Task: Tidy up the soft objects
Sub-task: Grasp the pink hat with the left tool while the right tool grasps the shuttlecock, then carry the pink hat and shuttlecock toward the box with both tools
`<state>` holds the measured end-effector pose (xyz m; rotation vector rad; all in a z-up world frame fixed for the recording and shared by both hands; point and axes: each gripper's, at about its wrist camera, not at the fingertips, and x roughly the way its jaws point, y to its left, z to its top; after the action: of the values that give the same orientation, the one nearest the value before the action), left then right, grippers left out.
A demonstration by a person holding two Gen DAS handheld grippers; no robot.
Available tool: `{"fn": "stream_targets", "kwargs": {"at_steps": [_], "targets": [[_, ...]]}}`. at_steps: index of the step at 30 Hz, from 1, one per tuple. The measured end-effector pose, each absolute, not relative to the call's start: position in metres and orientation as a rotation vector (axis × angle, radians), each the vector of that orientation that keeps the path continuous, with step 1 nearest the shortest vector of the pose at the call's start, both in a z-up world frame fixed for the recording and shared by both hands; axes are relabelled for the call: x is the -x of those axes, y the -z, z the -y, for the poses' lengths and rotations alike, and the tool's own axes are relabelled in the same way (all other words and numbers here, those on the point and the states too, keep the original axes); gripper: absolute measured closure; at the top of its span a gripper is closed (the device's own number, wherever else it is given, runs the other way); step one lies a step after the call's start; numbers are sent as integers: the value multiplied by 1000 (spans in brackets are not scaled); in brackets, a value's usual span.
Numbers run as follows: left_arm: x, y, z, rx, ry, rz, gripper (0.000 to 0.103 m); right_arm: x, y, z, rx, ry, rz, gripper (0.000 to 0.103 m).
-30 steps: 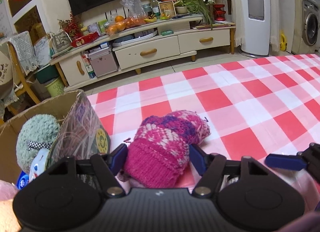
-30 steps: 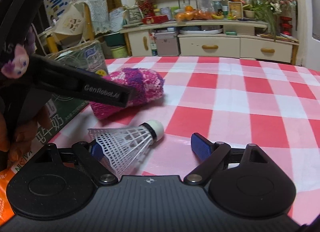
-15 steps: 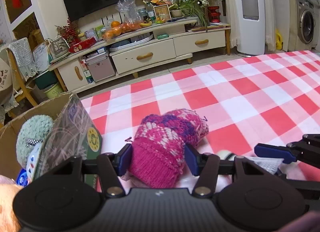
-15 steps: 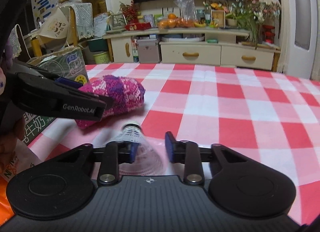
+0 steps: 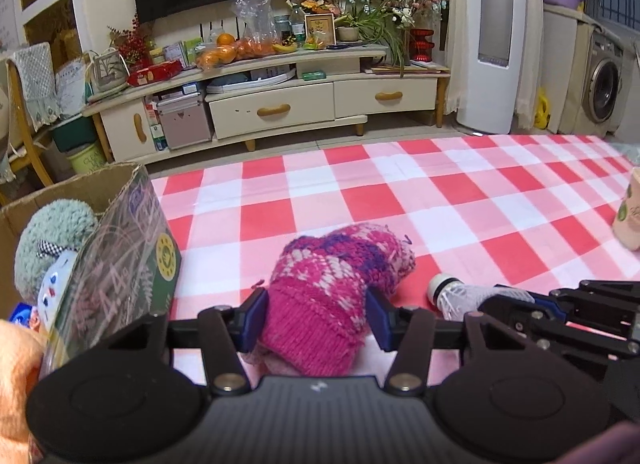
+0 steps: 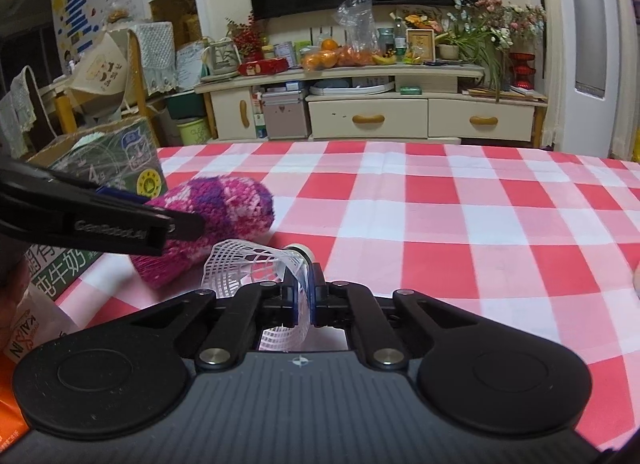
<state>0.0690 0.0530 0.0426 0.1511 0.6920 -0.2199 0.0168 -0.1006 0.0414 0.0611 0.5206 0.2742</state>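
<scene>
right wrist: gripper [image 6: 306,296] hides shuttlecock [image 6: 256,260] skirt.

The pale cup [image 5: 630,216], far right of the left gripper [image 5: 316,318], was cut by the edge — the box [image 5: 120,260] hid its contents partly.

pink-purple knitted hat [image 5: 332,288] on red-white checked tablecloth [image 5: 440,200]

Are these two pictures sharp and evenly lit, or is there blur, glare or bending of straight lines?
Left wrist view: fisheye bends the cabinet; the pink knitted mitten is sharp. Right wrist view: dimmer at left, the checked tablecloth slightly soft, no strong glare.
</scene>
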Motion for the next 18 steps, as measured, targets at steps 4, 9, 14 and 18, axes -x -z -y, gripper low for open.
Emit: {"fn": "stream_targets", "kwargs": {"at_steps": [4, 9, 14, 18], "targets": [[-64, -47, -56, -112, 240, -692, 53, -16, -42, 108, -82, -258, -522, 100], [-56, -56, -60, -58, 269, -684, 53, -10, -44, 116, -116, -242, -522, 101], [-49, -64, -65, -12, 302, -675, 53, -5, -48, 122, -138, -220, -510, 101], [-42, -71, -71, 10, 322, -660, 53, 3, -54, 129, -177, -208, -493, 101]]}}
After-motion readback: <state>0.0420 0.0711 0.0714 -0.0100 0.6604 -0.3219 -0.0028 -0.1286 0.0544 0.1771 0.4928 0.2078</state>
